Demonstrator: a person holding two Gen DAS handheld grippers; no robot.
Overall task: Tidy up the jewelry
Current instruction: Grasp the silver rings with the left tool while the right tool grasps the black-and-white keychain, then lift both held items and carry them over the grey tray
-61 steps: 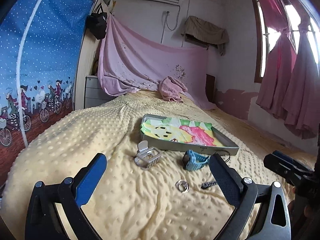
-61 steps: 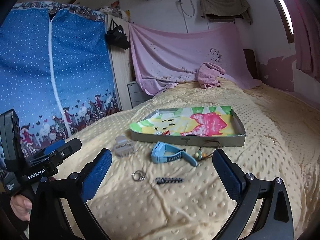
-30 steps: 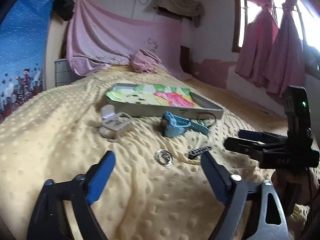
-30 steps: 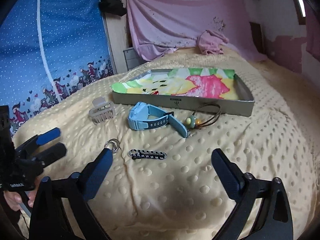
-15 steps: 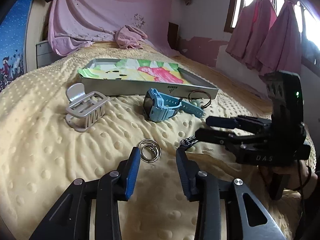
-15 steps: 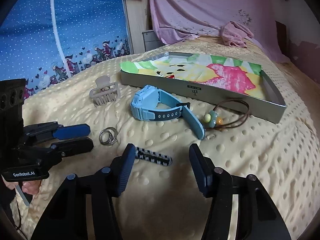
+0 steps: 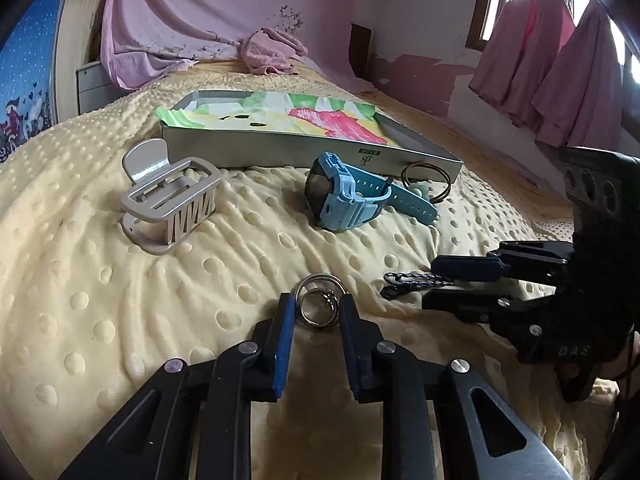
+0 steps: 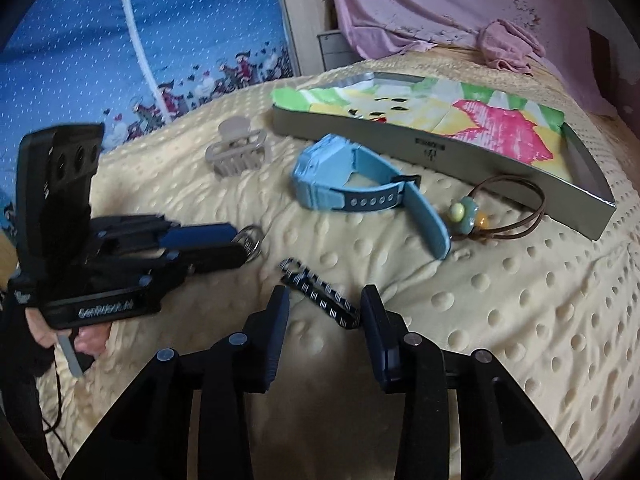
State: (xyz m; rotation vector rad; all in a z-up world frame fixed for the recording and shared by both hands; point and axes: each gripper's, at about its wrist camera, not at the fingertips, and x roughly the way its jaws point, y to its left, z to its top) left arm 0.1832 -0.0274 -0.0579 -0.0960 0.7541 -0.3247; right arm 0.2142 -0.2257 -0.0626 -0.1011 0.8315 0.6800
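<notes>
You are bringing both grippers down onto the yellow dotted bed [image 7: 100, 280], and both have narrowed sharply from the wide spread they had a second ago. Your left gripper [image 7: 316, 312] is closing around the linked silver rings [image 7: 318, 304], which are lying between its blue pads near the bed's near edge; the pads are sitting just beside the rings, and a firm pinch is not yet showing. Your right gripper [image 8: 322, 308] is closing on the black patterned clip [image 8: 320, 294], whose near end is lying between the fingers, one finger just beside its tip and the other apart from it.

That change means you are committing to two pickups at once. The tray [image 7: 280, 148] with the colourful paper lining is waiting toward the far side of the bed, nothing of the jewelry in it yet. The blue watch [image 7: 348, 196], the beige claw clip [image 7: 168, 204] and the beaded cord loop [image 8: 496, 208] are lying untouched in front of the tray, so most of the sorting is probably still ahead of you.
</notes>
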